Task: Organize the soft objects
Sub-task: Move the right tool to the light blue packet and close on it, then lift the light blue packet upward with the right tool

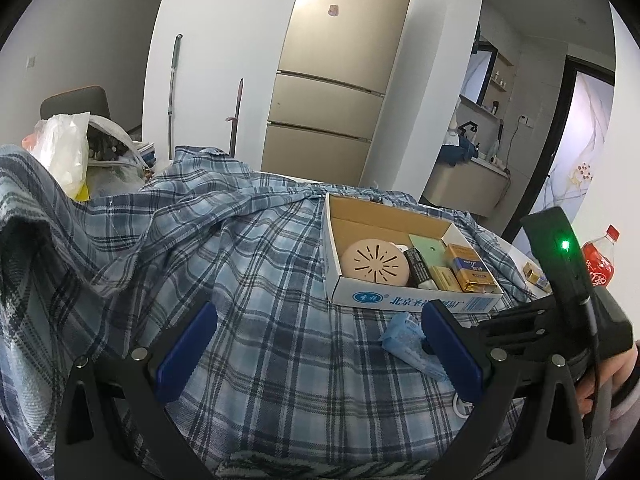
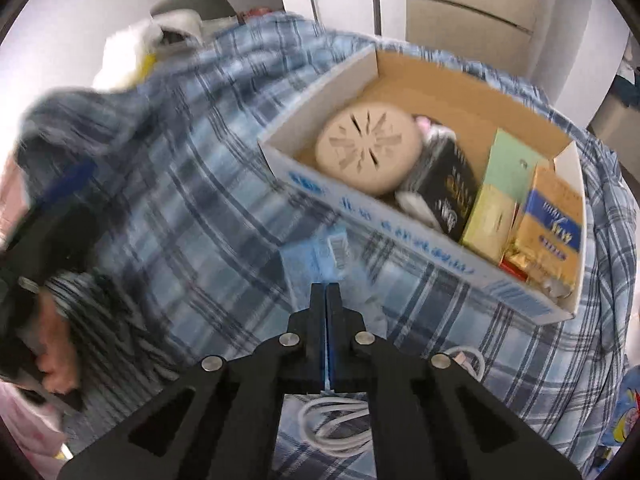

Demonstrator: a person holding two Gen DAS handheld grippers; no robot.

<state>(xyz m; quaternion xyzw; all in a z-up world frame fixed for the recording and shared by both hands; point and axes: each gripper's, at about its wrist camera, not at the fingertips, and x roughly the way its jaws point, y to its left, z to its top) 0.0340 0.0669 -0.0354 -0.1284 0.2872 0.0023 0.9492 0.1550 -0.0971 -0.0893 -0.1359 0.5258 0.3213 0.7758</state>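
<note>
Left wrist view: left gripper (image 1: pixel 320 354) spread wide, blue rubbery pads (image 1: pixel 186 354) well apart, nothing between them, hovering over rumpled blue-and-white plaid cloth (image 1: pixel 224 248). Beyond, a shallow corrugated cardboard box (image 1: pixel 400 304) with printed white outer wall, holding a round beige slotted disc (image 1: pixel 374 262), a flat pale-green card (image 1: pixel 428 246) and glossy gold cartons (image 1: pixel 468 268). Just in front of the box, a crinkly light-blue soft packet (image 1: pixel 404 338) lying on the cloth, by the right gripper's black body (image 1: pixel 560 320). Red-labelled plastic bottle (image 1: pixel 600 264) at far right.

Right wrist view, blurred: right gripper (image 2: pixel 327 292) pressed together, tips pinching the edge of the soft packet (image 2: pixel 320 252), beside the box's front wall (image 2: pixel 400 240). Coiled white cable (image 2: pixel 336 424) below the fingers.
</note>
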